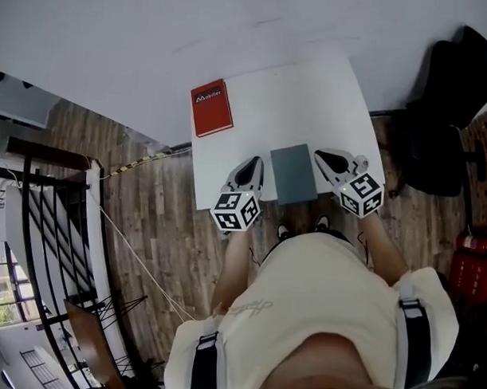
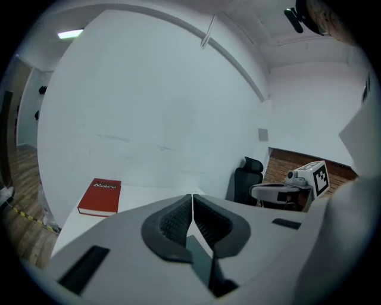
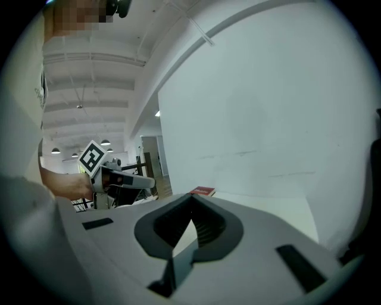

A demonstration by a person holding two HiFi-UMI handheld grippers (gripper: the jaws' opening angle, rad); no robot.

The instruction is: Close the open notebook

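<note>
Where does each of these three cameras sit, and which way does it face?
Head view: on the person's head, facing steeply down at the white table, red book and closed grey notebook; shows torso, forearms, left gripper, right gripper.
Left gripper view: on the left gripper, facing across the table to the wall; shows its shut jaws.
Right gripper view: on the right gripper, same heading; shows its shut jaws.
Shared: all three see the red book; each gripper view catches the other gripper.
</note>
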